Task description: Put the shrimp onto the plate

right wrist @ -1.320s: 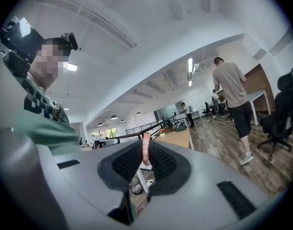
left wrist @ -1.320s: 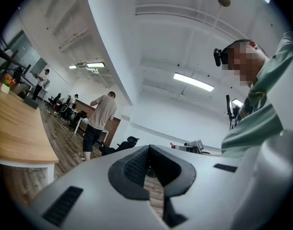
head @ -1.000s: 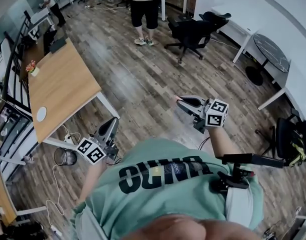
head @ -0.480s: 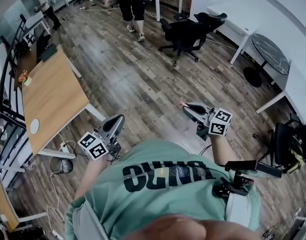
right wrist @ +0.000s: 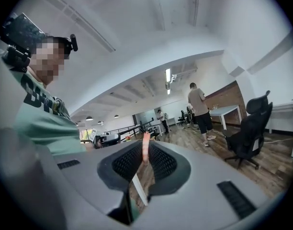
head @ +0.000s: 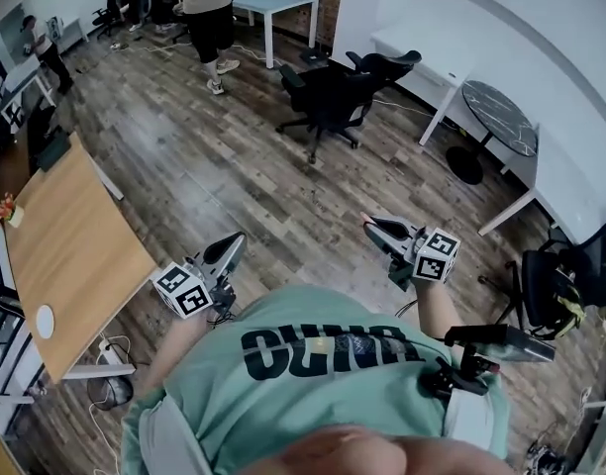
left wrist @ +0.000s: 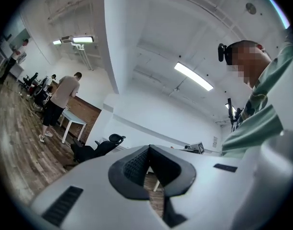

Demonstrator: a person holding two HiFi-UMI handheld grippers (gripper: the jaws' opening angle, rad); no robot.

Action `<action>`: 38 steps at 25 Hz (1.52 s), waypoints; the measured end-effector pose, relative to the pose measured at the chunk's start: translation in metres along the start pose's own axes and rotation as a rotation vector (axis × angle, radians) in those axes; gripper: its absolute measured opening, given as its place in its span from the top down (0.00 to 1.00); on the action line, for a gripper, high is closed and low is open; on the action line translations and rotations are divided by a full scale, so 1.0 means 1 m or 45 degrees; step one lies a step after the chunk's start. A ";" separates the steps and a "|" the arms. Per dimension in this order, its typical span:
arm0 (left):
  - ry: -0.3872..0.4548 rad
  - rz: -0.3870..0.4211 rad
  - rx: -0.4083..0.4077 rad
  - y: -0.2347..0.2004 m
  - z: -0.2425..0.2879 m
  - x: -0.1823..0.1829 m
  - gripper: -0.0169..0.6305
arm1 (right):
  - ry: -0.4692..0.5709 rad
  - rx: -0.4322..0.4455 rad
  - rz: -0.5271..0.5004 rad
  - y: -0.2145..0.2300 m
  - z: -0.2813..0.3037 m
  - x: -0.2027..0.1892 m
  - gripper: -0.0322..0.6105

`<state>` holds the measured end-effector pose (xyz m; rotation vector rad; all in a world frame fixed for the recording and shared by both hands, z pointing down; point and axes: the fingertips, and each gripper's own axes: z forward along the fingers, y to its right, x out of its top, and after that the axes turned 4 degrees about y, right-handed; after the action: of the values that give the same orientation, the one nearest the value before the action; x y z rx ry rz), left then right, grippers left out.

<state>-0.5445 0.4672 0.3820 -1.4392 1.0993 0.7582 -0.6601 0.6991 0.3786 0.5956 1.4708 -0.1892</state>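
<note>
Right tool (right wrist: pixel 145 152) is nearly closed, pinching the pink shrimp (right wrist: pixel 146 142) at its tips, right of centre in the head view. Left tool (left wrist: pixel 148 151) has its jaws together, empty, lower left, above the wooden floor (head: pixel 234 166).

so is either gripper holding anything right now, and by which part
The right gripper pinches the shrimp by one end; the rest sticks out beyond the jaws. The left gripper holds nothing, jaws together.

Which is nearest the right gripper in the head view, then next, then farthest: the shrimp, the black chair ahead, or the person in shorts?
1. Shrimp, pinched in the right gripper's jaws.
2. Black chair, ahead on the floor.
3. Person in shorts, beyond the chair, upper left.
</note>
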 end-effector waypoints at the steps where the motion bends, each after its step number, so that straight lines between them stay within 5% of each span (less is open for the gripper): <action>1: 0.000 0.011 -0.014 -0.017 0.002 0.009 0.97 | 0.002 -0.005 -0.015 0.005 0.016 0.005 0.88; 7: 0.016 0.037 -0.042 -0.118 0.002 0.063 0.97 | -0.007 -0.002 -0.043 0.037 0.127 0.023 0.88; 19: 0.051 -0.004 0.087 -0.256 -0.021 0.094 0.97 | -0.084 0.066 0.005 0.104 0.267 0.017 0.88; 29: 0.108 0.073 0.373 -0.331 0.011 0.096 0.97 | -0.130 0.386 0.021 0.207 0.365 0.016 0.88; 38: 0.243 0.110 0.657 -0.388 0.095 0.125 0.97 | -0.149 0.650 0.034 0.344 0.444 0.059 0.88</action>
<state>-0.1294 0.5140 0.3987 -1.0413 1.3906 0.3580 -0.1032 0.7874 0.4054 0.9961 1.3010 -0.5799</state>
